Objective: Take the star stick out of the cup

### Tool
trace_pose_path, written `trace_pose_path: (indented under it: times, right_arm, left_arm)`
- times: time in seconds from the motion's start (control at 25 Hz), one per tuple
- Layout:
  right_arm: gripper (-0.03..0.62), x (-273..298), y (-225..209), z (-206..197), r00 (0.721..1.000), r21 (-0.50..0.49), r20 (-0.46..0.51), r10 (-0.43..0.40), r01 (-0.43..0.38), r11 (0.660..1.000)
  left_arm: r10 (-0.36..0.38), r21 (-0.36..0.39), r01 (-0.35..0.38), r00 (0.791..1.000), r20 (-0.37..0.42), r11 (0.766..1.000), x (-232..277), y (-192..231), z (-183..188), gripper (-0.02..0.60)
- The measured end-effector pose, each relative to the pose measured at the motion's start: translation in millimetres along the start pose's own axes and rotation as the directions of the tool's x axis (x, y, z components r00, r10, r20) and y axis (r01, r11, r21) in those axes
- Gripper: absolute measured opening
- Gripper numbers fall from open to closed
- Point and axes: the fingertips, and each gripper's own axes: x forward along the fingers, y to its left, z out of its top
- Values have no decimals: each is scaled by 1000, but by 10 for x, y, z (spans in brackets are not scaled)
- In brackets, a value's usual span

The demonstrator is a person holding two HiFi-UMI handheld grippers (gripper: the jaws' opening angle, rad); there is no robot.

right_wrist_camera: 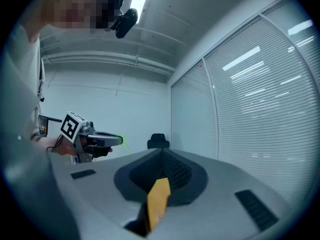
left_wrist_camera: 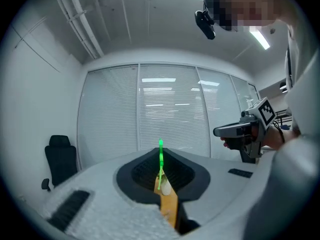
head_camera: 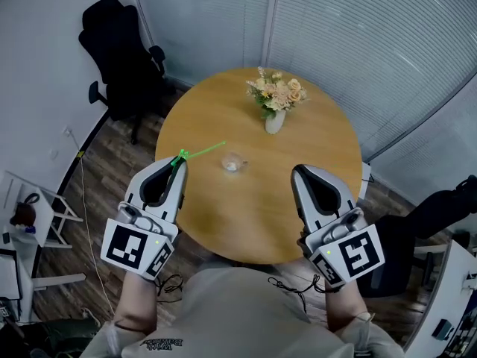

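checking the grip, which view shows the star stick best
Head view: the stick shows at full length, jutting from the left gripper that is shut on it. The left gripper view shows it foreshortened between the jaws. The right gripper view shows only a tiny green fleck.

No word, number or brand can be read. On the person's side of the round table (head_camera: pixel 261 222), the marker cube (head_camera: pixel 138 246) of the left gripper (head_camera: pixel 179 164) and the cube (head_camera: pixel 350 253) of the right gripper (head_camera: pixel 298 171) bear black-and-white square code patterns without letters. Further from the table's near edge, dark print (head_camera: pixel 162 343) crosses the person's shirt (head_camera: pixel 246 312), too small and blurred to make out.
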Motion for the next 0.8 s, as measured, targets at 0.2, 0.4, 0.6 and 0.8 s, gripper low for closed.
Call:
trace_pose_path:
  times: [0.2,0.4,0.6,0.8]
  right_arm:
    - [32,-8,20,-246,999,51,-46,12,-10,999]
    - [32,-2,21,-278,998,73,-51,30,-26,997]
    - [32,12,11,-250,999,87,-43,32,-29,996]
    - [32,1,4,-218,999,85,-41,33,-29,996]
  left_arm:
    - [-9,24,9,999,-34,1000,32,-43,-157,32]
    - [-8,31,9,999,-45,999,58,-16,-183,32]
    - [-2,26,4,998,-59,1000,70,50,-244,32]
    - [-10,19,12,998,-62,1000,97,29,-261,32]
